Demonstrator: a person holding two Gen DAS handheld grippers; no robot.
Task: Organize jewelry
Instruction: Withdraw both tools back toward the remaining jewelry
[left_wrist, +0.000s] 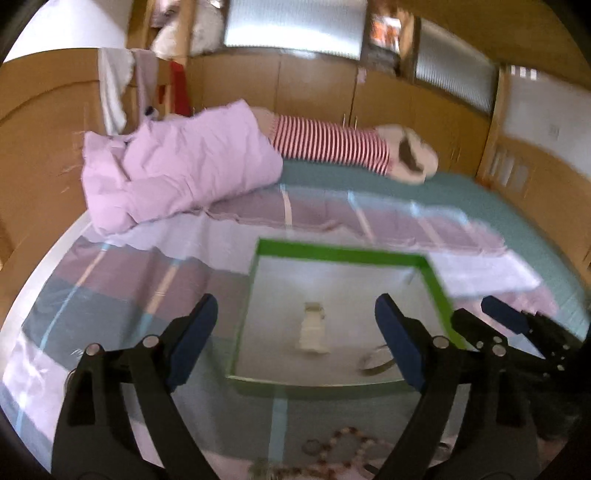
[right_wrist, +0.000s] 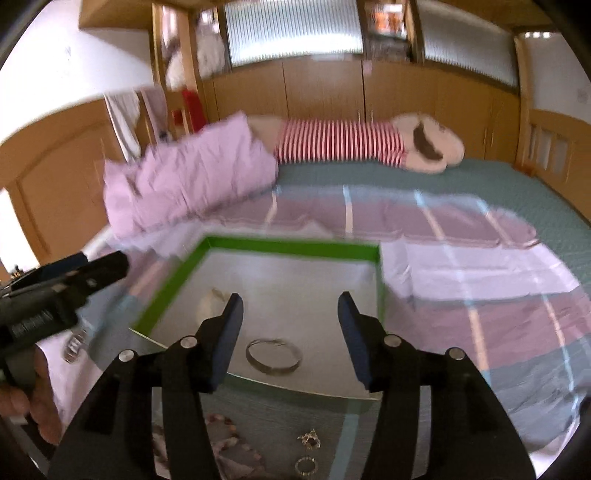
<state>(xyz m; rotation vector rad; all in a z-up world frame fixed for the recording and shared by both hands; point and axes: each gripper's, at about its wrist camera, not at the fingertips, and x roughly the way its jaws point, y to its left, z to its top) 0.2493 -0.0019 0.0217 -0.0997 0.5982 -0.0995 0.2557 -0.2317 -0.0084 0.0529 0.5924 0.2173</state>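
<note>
Nearest the left wrist camera, a beaded bracelet (left_wrist: 343, 443) lies on the striped bedsheet (left_wrist: 110, 280), low between the arms of the left claw (left_wrist: 295, 332). That claw stands released, its blue pads wide apart with nothing between them, hovering at the near edge of the green-rimmed tray (left_wrist: 343, 253). Inside the tray, a small white piece (left_wrist: 313, 328) rests near the middle, and to its right a silver bangle (left_wrist: 375, 363) lies by the near edge, partly hidden behind the claw's right finger. Further right, the tips of the right claw (left_wrist: 480, 314) reach in over the tray's right rim.

From the right wrist camera, the left claw's dark body sits at the far left, gripped by a hand (right_wrist: 37, 413), with a small sparkling piece (right_wrist: 75, 345) on the sheet just beneath it. The right claw (right_wrist: 291, 328) is released too, its pads parted and empty above the bangle (right_wrist: 273, 356), which lies flat on the tray floor. On the sheet below, near the lens, lie a small silver charm (right_wrist: 309, 439) and a ring (right_wrist: 306, 466).

A lilac pillow (right_wrist: 192, 177) and a striped plush toy (right_wrist: 340, 144) lie at the far side of the bed.
</note>
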